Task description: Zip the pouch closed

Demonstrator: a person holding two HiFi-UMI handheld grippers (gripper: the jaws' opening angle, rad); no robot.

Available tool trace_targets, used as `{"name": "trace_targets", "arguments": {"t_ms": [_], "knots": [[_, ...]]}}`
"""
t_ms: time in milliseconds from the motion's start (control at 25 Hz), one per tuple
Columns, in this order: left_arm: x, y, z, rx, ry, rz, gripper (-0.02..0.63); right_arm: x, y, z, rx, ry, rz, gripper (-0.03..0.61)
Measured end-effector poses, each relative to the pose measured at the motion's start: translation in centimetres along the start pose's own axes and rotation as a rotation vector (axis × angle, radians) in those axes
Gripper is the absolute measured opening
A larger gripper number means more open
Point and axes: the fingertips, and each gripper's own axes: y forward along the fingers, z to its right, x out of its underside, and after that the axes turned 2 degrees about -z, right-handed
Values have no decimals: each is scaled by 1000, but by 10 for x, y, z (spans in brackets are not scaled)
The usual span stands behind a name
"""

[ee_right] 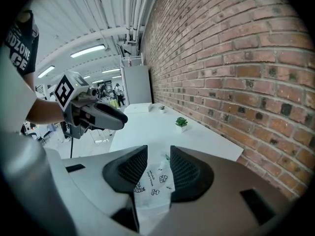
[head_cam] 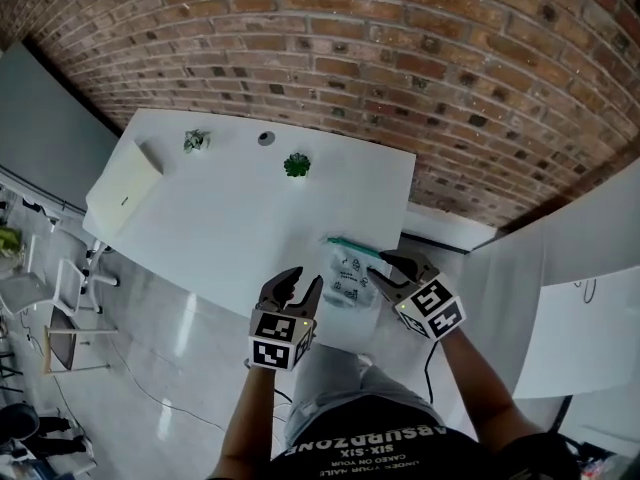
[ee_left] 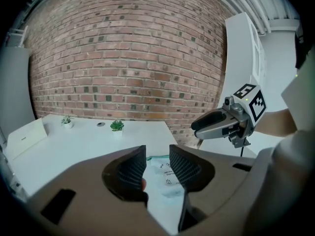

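A clear plastic pouch printed with small dark pictures lies flat on the white table, near its front right corner. A green zipper strip runs along its far edge. My left gripper hovers just left of the pouch, open, with nothing between its jaws. On the other side, my right gripper is open beside the zipper end. The pouch shows through the gap of the left gripper, with the right gripper beyond. The right gripper frames the pouch; the left gripper is opposite.
A small green plant stands at the table's back, with a paler plant and a small round grey object to its left. A white box lies at the table's left end. A brick wall runs behind. Chairs stand at left.
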Motion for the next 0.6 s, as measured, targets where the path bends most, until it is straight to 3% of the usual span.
{"name": "trace_targets", "arguments": {"t_ms": [600], "knots": [[10,70,-29,55,36,-111,132,-5,71,32,-105,-94,-68,129]]}}
